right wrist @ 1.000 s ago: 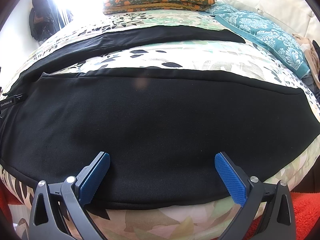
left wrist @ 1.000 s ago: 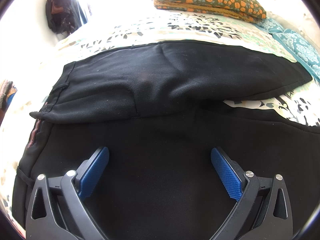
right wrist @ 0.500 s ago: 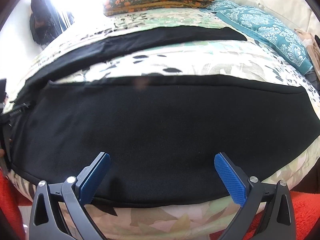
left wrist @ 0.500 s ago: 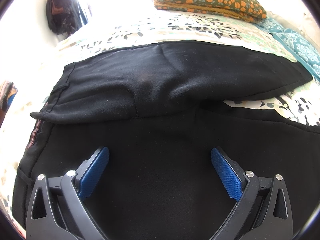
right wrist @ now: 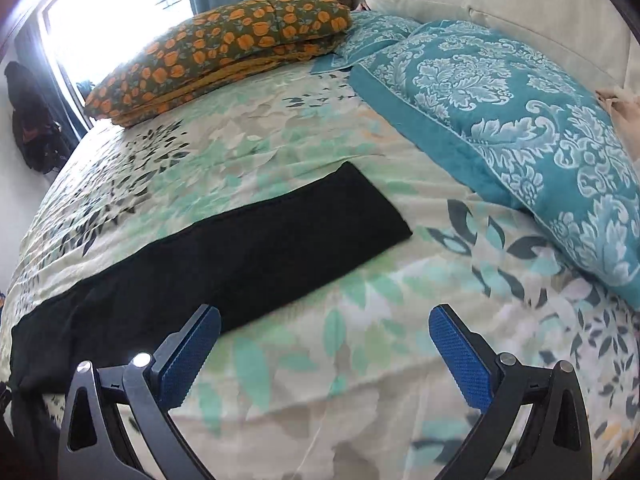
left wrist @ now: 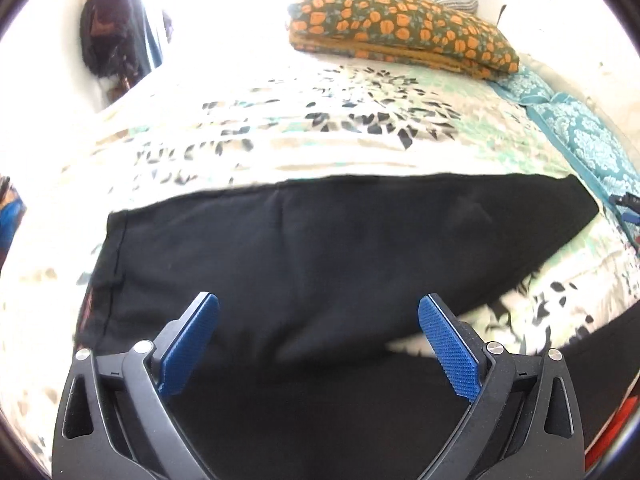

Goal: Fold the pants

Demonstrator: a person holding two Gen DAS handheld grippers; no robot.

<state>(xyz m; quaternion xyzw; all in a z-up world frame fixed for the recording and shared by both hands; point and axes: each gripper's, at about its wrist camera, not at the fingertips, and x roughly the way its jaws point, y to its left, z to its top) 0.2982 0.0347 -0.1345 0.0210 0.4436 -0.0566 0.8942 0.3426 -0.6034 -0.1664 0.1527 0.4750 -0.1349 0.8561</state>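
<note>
1. Your left tongs (left wrist: 318,340) hang wide apart and hold nothing, their blue pads (left wrist: 188,344) poised over the black pants (left wrist: 320,256).
2. In the left wrist view, the pants lie across the bed (left wrist: 320,136) on its leaf-print cover, waistband end to the left, one leg stretching right to a hem near the teal pillow (left wrist: 580,136). A second stretch of black cloth fills the foreground beneath the tongs.
3. At the far side of the bed, a folded orange-flowered blanket (left wrist: 400,32) sits below the curtained window.
4. Your right tongs (right wrist: 324,352) are likewise spread wide and empty, above bare bedcover just beside the pants (right wrist: 248,252).
5. In the right wrist view, 1 pant leg runs from the lower left up to a square hem at the middle of the bed (right wrist: 400,320); the left blue pad (right wrist: 192,356) overlaps its near edge.
6. To the right, the teal pillow (right wrist: 520,128) rests against a pale headboard (right wrist: 520,4), with the orange-flowered blanket (right wrist: 224,52) behind.
</note>
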